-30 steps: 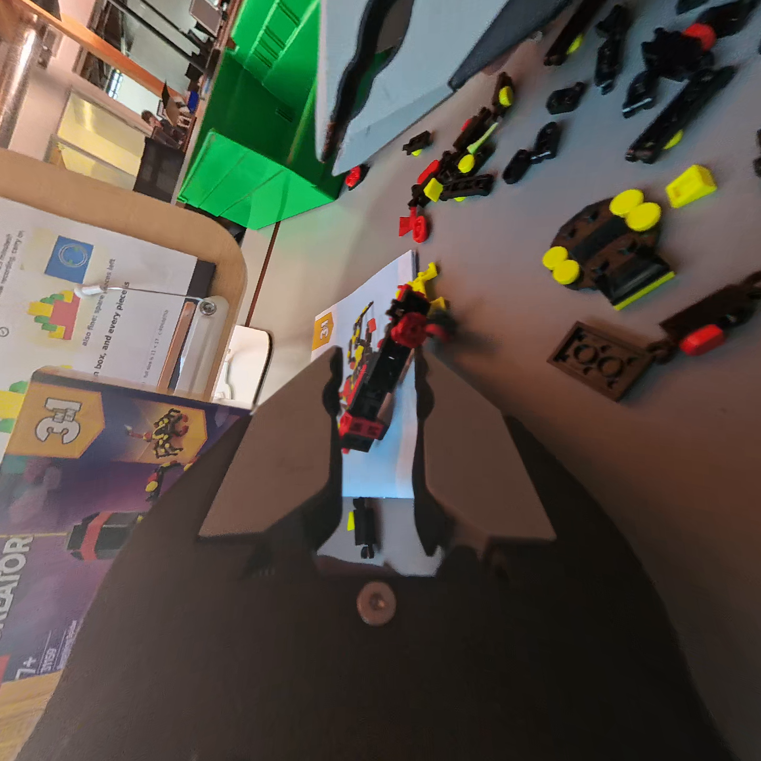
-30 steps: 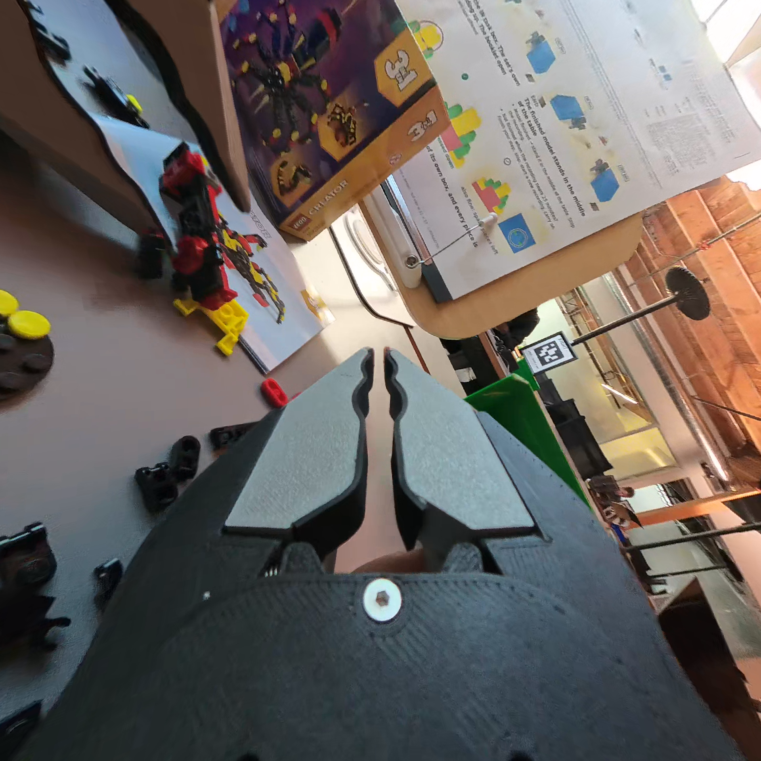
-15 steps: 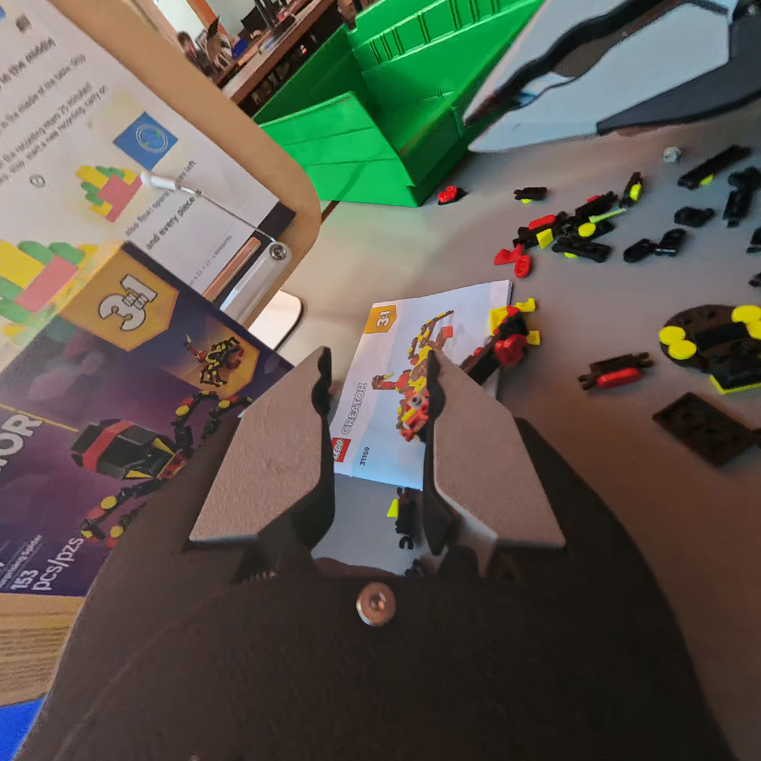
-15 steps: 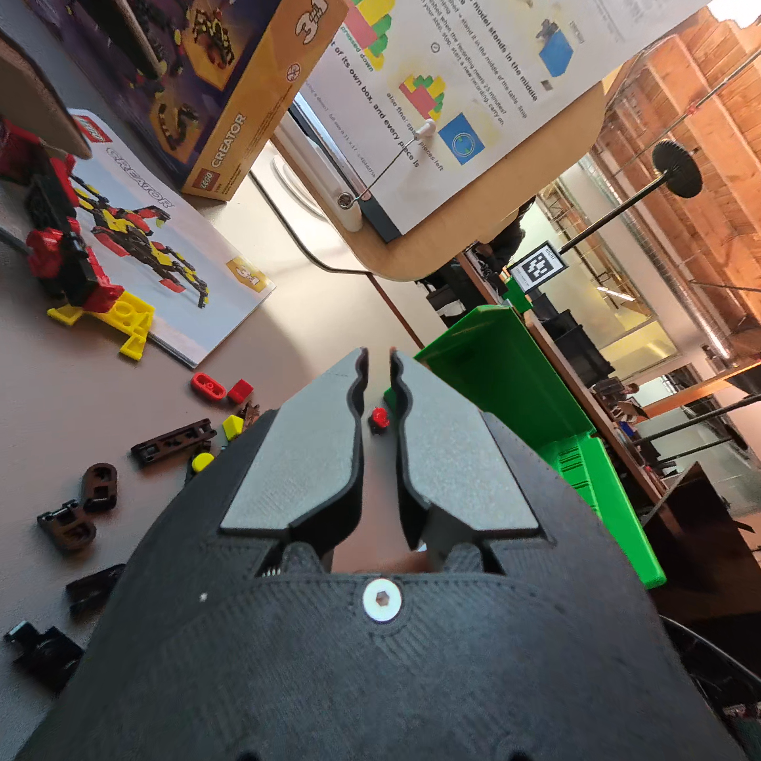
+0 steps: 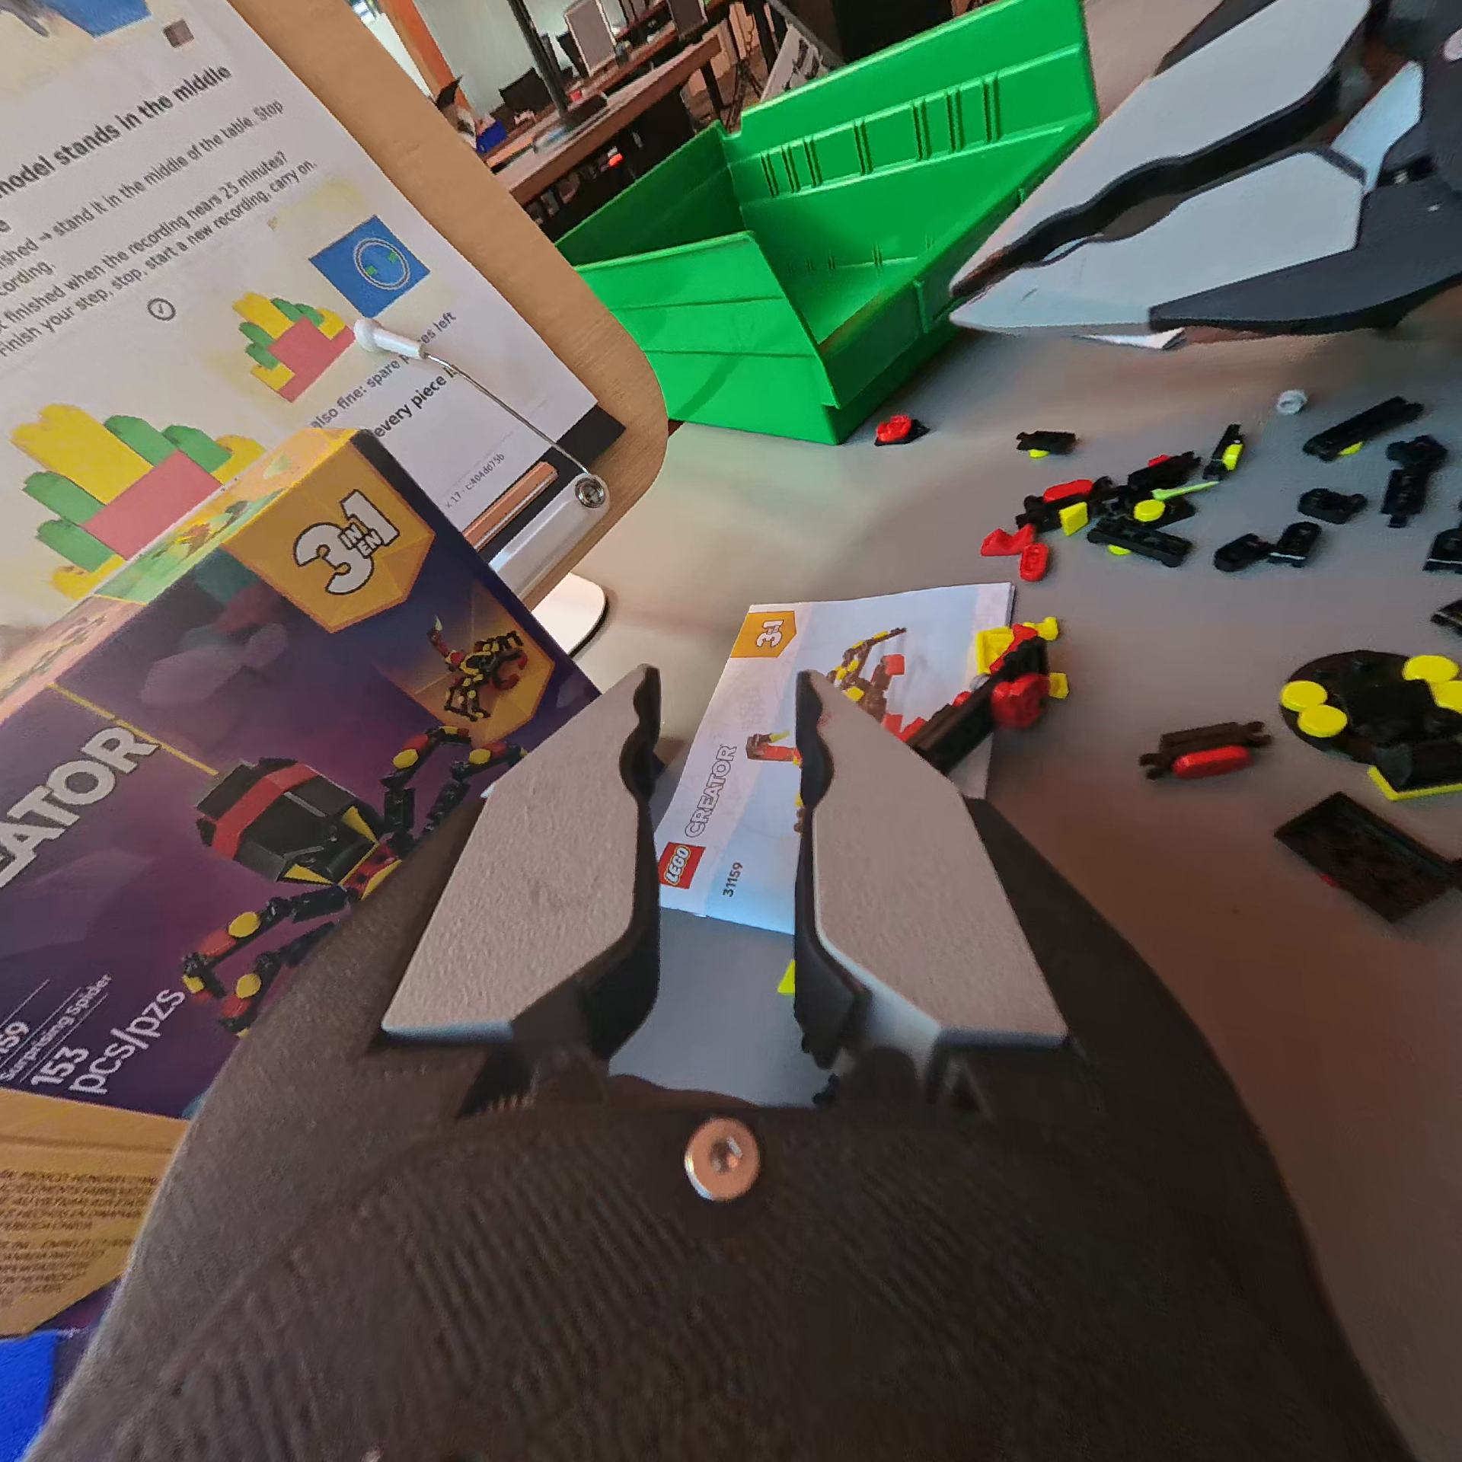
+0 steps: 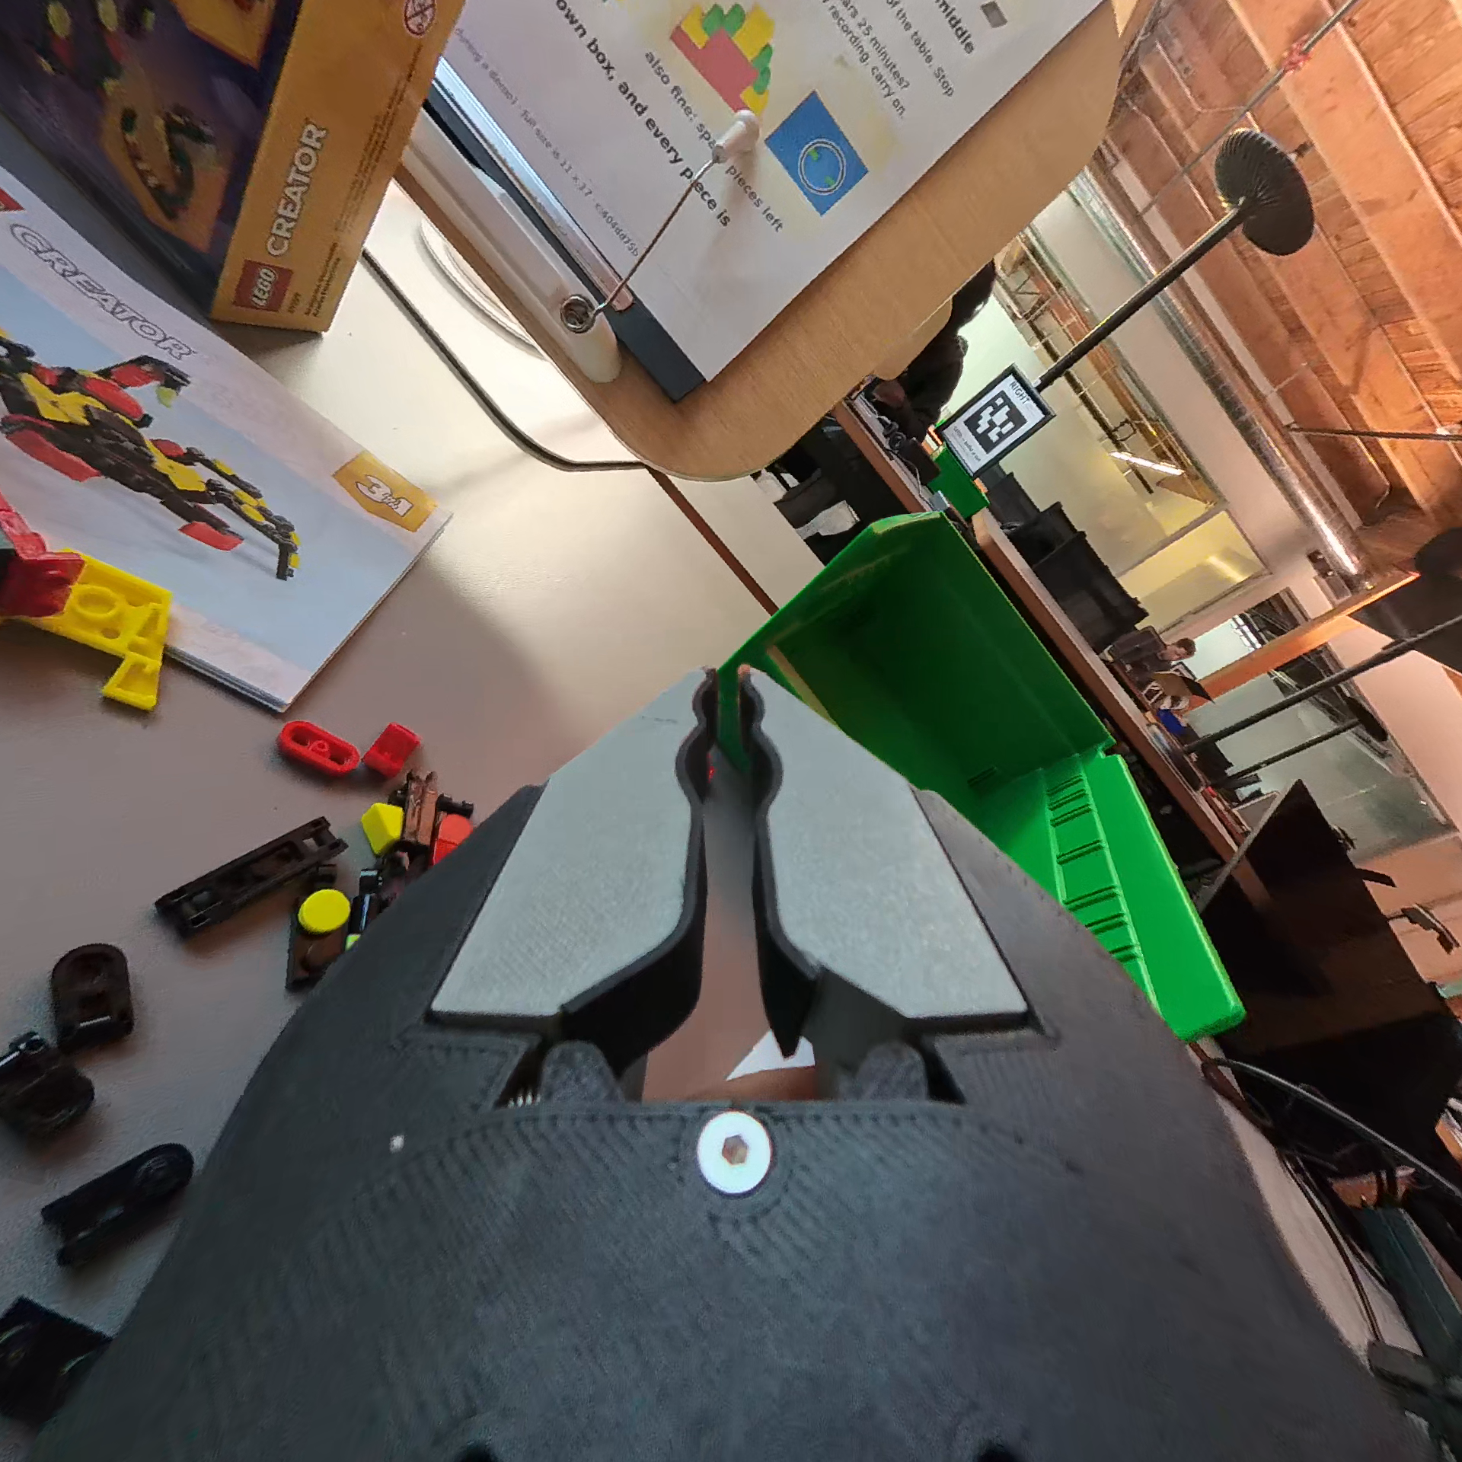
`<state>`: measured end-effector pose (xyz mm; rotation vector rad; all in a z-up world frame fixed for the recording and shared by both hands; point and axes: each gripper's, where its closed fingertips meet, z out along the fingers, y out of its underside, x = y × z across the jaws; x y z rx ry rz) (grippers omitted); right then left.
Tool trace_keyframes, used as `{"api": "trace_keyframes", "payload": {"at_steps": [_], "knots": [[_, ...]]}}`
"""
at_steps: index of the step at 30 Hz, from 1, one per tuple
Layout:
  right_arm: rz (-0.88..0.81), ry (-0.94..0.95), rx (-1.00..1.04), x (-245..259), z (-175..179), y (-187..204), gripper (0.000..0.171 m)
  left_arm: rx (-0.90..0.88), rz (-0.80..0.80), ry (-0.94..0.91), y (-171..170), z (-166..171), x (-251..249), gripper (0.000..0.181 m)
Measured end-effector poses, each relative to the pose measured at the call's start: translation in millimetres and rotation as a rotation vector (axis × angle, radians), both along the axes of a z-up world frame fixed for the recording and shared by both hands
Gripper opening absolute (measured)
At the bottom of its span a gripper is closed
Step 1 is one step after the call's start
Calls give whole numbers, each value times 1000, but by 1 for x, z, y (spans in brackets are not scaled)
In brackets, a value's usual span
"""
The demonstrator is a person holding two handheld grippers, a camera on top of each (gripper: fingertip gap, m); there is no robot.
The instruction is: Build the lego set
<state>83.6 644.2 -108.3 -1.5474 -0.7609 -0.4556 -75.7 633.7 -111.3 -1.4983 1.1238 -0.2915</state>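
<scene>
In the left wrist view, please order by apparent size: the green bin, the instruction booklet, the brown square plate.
1. green bin
2. instruction booklet, partly hidden by the left gripper
3. brown square plate

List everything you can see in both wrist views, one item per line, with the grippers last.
partly built model: one, black, red and yellow, lying on the booklet's far edge
instruction booklet: one, white, flat on the table ahead of the left gripper
set box: one, purple and yellow, standing left of the booklet
instruction sheet: one, white, on a wooden stand behind the box
green bin: one, at the table's far edge
loose pieces: many, black, red and yellow, scattered right of the booklet
round dark plate assembly: one, with yellow studs, far right
table: one, grey
left gripper: open, empty
right gripper: nearly closed, holding nothing visible
</scene>
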Motion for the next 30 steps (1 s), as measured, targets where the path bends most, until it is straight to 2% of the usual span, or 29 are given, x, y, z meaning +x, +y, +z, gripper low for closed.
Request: {"api": "trace_keyframes", "payload": {"at_steps": [1, 7, 11, 15, 17, 24, 30], "knots": [[-4, -2, 12, 1, 1, -2, 0, 3, 0, -12, 0, 2, -1, 31], [-34, 66, 48, 12, 11, -13, 0, 57, 42, -173, 1, 26, -16, 22], [-54, 144, 67, 21, 19, -26, 0, 30, 96, -261, 2, 33, -32, 20], [-70, 189, 81, 27, 24, -41, 0, 25, 135, -322, -4, 39, -44, 10], [-82, 209, 103, 30, 27, -49, 0, 51, 116, -332, -15, 42, -45, 0], [-147, 297, 173, 48, 40, -82, 0, 139, 178, -320, -31, 46, -55, 0], [-156, 375, 140, 52, 39, -108, 0, 25, 154, -279, -36, 34, -52, 0]]}}
